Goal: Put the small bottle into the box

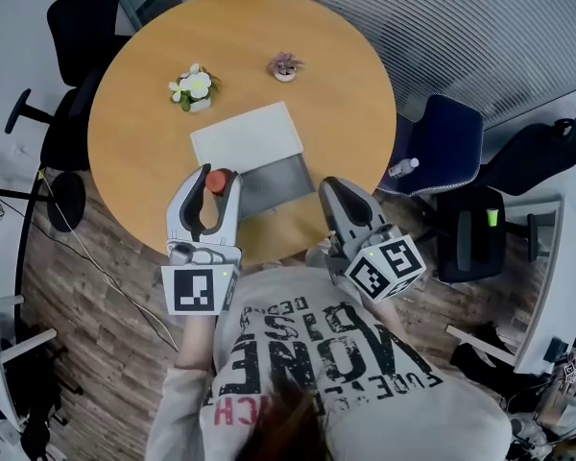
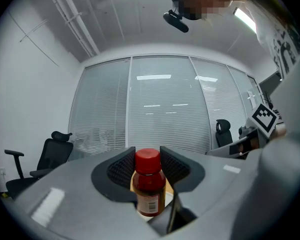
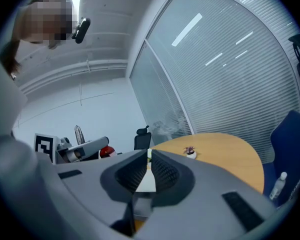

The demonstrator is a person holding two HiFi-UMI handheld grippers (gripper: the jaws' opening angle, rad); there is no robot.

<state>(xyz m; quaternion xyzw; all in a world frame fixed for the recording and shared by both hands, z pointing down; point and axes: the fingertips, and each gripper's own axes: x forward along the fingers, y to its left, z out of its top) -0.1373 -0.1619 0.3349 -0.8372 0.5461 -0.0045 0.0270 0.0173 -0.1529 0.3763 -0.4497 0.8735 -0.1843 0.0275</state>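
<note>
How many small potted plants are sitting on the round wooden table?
2. The white-flowered potted plant stands left of centre on the round wooden table; the purplish-leaved potted plant stands to its right, nearer the far edge. None seems hidden.

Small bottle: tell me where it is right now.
In the head view the small bottle sits clamped in the left gripper, over the table's near edge, just left of the open box.
</note>
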